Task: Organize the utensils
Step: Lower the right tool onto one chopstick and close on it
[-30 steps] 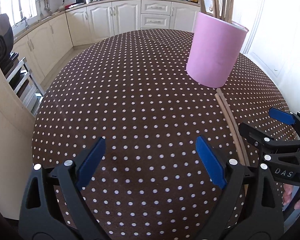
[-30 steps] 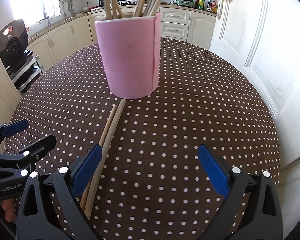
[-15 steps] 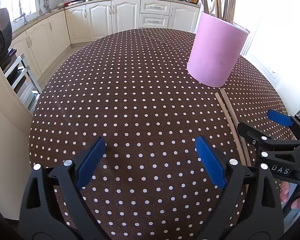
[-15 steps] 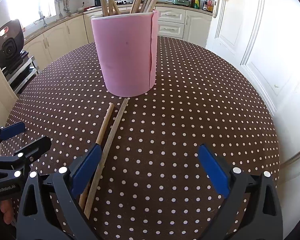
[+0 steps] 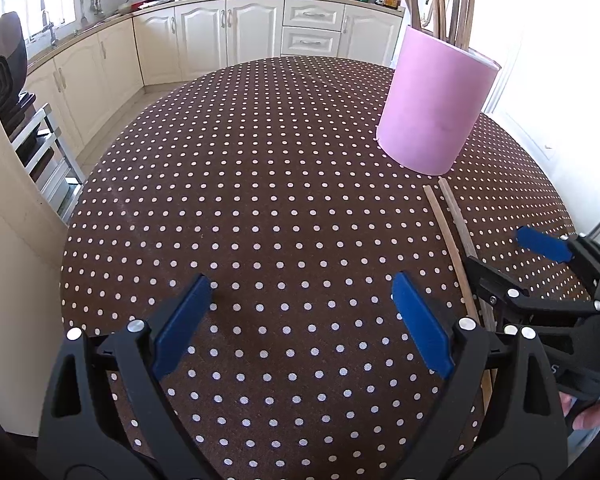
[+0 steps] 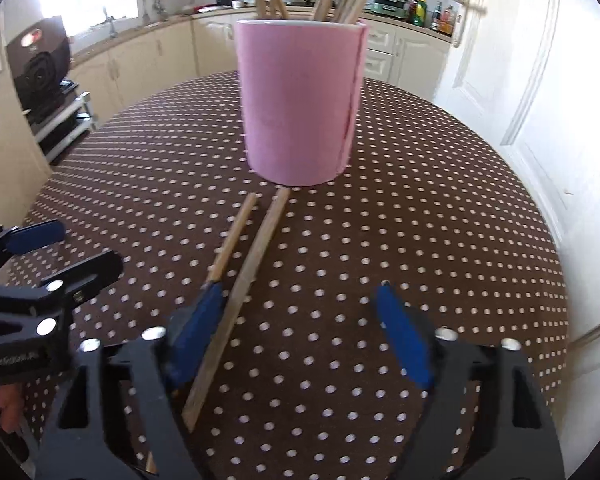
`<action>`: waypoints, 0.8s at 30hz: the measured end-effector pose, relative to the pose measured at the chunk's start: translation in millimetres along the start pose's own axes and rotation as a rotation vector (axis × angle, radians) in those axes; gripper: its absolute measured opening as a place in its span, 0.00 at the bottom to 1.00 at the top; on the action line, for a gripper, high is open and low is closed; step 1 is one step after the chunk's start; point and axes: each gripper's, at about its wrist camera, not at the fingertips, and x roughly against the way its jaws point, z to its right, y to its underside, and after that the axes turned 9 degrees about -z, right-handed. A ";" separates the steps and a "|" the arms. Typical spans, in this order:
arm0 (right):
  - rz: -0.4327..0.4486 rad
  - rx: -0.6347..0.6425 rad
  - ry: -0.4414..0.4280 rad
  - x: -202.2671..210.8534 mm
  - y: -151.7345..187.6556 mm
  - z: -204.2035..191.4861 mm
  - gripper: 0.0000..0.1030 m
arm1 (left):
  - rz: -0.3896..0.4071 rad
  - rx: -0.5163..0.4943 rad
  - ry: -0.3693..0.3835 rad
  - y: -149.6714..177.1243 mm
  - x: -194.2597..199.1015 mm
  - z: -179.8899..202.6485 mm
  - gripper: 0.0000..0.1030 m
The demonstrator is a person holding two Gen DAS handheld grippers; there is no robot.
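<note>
A pink cylindrical holder (image 5: 436,100) (image 6: 302,100) stands on the brown polka-dot table, with several wooden chopsticks upright in it. Two loose wooden chopsticks (image 5: 454,236) (image 6: 246,264) lie side by side on the table in front of the holder. My right gripper (image 6: 300,332) is open low over the table; one loose chopstick runs between its fingers, the other passes behind its left finger (image 6: 196,332). It also shows in the left wrist view (image 5: 512,256). My left gripper (image 5: 300,320) is open and empty, left of the chopsticks; it also shows in the right wrist view (image 6: 56,248).
The round table (image 5: 260,160) has its edge close on the left and near side. Cream kitchen cabinets (image 5: 228,32) stand behind, a white door (image 6: 532,80) to the right, and a black appliance on a rack (image 5: 4,68) to the left.
My right gripper has dropped lower and shifted left, so that one chopstick now lies between its fingers. My left gripper has drawn back a little and stays open.
</note>
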 end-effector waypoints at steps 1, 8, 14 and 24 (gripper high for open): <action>0.009 0.018 -0.005 1.3 2.3 -1.4 0.55 | 0.000 0.001 0.001 -0.2 0.2 0.3 0.88; 0.035 0.103 -0.054 8.9 12.3 -8.7 0.14 | -0.002 -0.014 0.003 -1.8 1.1 9.2 0.88; 0.030 0.105 -0.082 12.3 17.5 9.4 0.06 | -0.004 -0.044 0.022 -4.0 1.8 27.6 0.88; 0.023 0.045 -0.021 10.5 13.2 34.9 0.06 | -0.035 -0.065 0.076 -16.6 -8.5 65.7 0.88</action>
